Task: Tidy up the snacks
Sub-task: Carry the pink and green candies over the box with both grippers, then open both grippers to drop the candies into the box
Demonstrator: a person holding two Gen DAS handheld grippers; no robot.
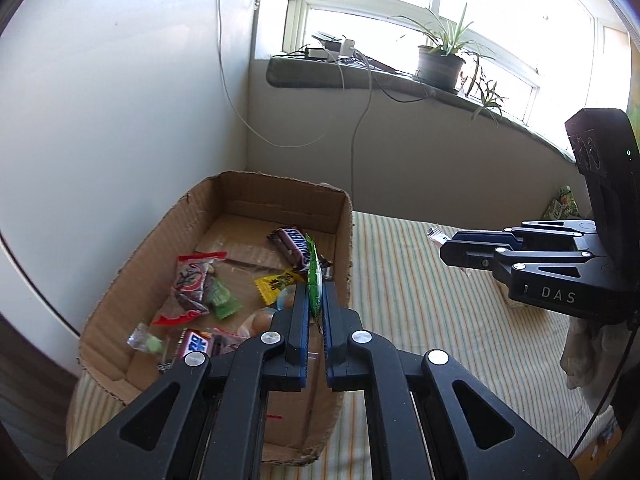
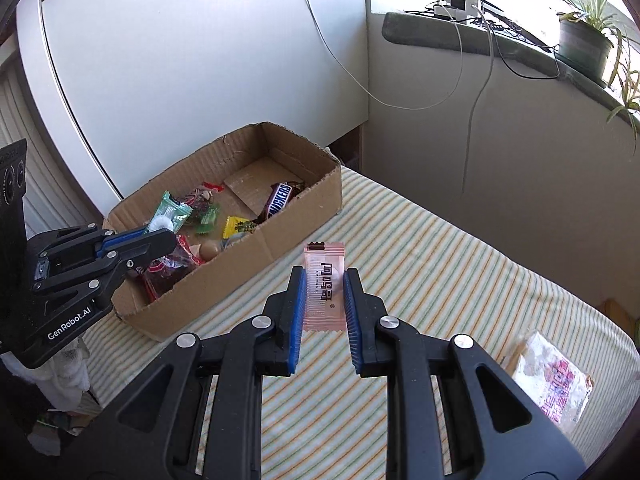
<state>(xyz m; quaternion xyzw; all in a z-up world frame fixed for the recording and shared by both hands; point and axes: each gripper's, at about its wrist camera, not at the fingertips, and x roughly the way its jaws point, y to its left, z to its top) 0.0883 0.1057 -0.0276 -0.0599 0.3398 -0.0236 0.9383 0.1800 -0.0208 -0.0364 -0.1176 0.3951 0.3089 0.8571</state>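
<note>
A cardboard box stands on a striped table and holds several snacks, among them a Snickers bar. My left gripper is shut on a green packet, held edge-on above the box's near right side; it also shows in the right wrist view. My right gripper is shut on a pink wrapped bar, held above the table to the right of the box; it also shows in the left wrist view.
A white and pink snack bag lies on the striped cloth at the right. A green packet lies at the table's far end. A wall, cables and a windowsill with potted plants stand behind.
</note>
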